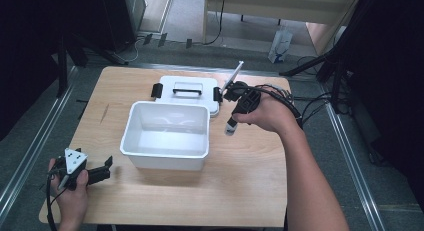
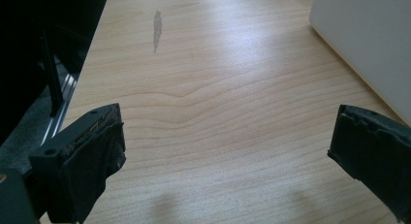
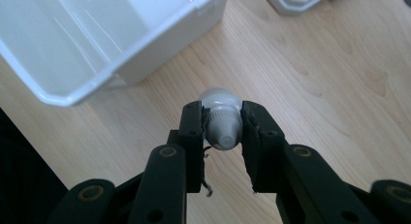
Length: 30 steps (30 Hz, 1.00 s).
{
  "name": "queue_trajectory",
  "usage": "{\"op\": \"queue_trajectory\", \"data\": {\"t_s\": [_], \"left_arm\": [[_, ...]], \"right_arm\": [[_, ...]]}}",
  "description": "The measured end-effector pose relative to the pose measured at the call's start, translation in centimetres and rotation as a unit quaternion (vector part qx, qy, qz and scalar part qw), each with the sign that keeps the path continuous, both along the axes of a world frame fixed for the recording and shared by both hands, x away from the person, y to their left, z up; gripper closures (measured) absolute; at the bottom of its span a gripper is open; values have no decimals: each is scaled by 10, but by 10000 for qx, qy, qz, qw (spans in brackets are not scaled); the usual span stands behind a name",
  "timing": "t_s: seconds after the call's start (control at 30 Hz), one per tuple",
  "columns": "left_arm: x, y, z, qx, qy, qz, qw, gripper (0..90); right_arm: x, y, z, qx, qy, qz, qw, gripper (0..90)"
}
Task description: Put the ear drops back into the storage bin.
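Note:
My right gripper (image 3: 222, 124) is shut on a small light bulb (image 3: 221, 118), its white globe pointing away from the camera and its grey base toward it. In the high view the right gripper (image 1: 231, 127) hangs above the table just right of the open white box (image 1: 167, 136), with the bulb (image 1: 230, 127) pointing down. Far off, at the table's front left, my left gripper (image 1: 107, 167) rests in a hand, and its jaws stand wide apart over bare wood. Nothing lies between the left gripper (image 2: 225, 136) jaws.
The box's white lid (image 1: 187, 88) with a black handle and black clasps lies flat behind the box. The white box wall (image 2: 373, 40) stands to the right of the left gripper. A thin white stick (image 1: 232, 76) angles up near the right hand. Metal rails run along both table sides.

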<state>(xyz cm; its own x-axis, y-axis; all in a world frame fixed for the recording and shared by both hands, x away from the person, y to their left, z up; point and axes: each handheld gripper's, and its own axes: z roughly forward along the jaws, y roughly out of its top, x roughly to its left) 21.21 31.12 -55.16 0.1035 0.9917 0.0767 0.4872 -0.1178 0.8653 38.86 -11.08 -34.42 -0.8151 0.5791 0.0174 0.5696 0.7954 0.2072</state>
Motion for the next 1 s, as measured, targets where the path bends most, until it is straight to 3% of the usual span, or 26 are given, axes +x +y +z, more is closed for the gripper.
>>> {"op": "queue_trajectory", "data": {"t_s": [0.2, 0.43, 1.0], "left_arm": [[0, 0, 0, -10, 3, -3, 10000, 0], [0, 1, 0, -11, 14, -5, 10000, 0], [0, 1, 0, -13, 24, -7, 10000, 0]], "right_arm": [[-3, 21, 20, 99, -52, 142, 9998, 717], [-6, 38, 30, 188, -94, 284, 9994, 717], [-12, 67, 28, 323, -74, 680, 9971, 717]]}}
